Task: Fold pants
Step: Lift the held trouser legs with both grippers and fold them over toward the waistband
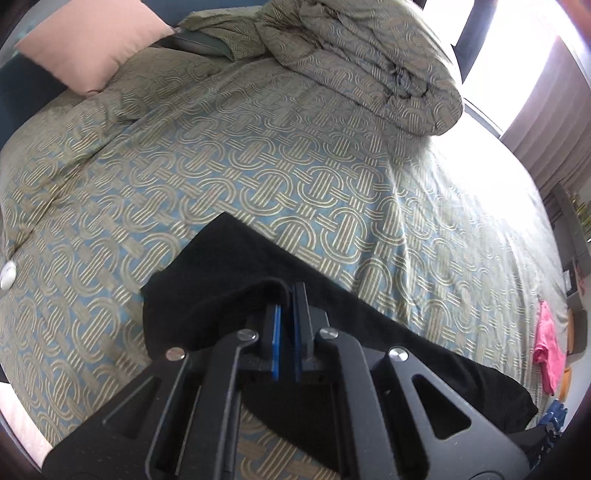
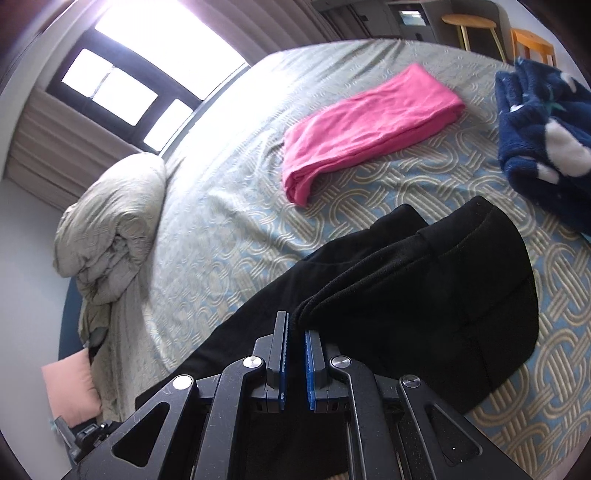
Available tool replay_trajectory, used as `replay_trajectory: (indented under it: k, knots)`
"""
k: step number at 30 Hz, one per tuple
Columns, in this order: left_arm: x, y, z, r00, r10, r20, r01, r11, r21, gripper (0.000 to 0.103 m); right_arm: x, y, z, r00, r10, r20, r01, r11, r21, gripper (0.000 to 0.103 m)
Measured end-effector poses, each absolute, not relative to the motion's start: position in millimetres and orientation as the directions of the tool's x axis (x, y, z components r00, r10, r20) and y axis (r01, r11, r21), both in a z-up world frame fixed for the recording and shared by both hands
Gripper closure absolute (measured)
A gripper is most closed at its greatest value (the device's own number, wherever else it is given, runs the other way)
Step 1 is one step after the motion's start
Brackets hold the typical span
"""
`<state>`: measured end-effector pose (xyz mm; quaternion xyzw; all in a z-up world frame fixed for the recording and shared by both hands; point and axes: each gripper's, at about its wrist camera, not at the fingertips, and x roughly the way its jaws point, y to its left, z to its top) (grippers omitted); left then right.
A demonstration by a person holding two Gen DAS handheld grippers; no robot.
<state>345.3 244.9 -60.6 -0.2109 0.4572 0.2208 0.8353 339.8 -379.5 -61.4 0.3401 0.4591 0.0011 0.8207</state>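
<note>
Both sets of jaws are clamped down: the left gripper [image 1: 287, 295] has a fold of the black pants [image 1: 229, 266] pinched between its blue pads, and the right gripper [image 2: 295, 325] looks pinched on the edge of the same pants [image 2: 424, 295], though its pads sit a little apart so the grip is harder to read there. So one pair of pants, spread on the patterned bedspread [image 1: 221, 166] right at the near edge of the bed. Count-wise: one pink folded garment [image 2: 369, 125], one navy fleece piece [image 2: 543, 125] with white spots, one bunched-up duvet [image 1: 362, 62], one peach pillow [image 1: 92, 40]. Left wrist view gives you the pillow end of the bed, with the pink garment only a sliver at the far right. Right wrist view shows the window [image 2: 122, 92], curtains, and two wooden stools [image 2: 469, 26] past the bed.
</note>
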Motion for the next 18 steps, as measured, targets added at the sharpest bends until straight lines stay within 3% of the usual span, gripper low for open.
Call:
replay_trajectory:
  k: [18]
  knots:
    - [447.0,246.8,-114.8,0.288,0.218,-0.933,-0.558,0.829,0.021,0.096,439.4,-368.8,-113.8,0.445,0.296,-0.845,0.37,0.798,0.475,0.096]
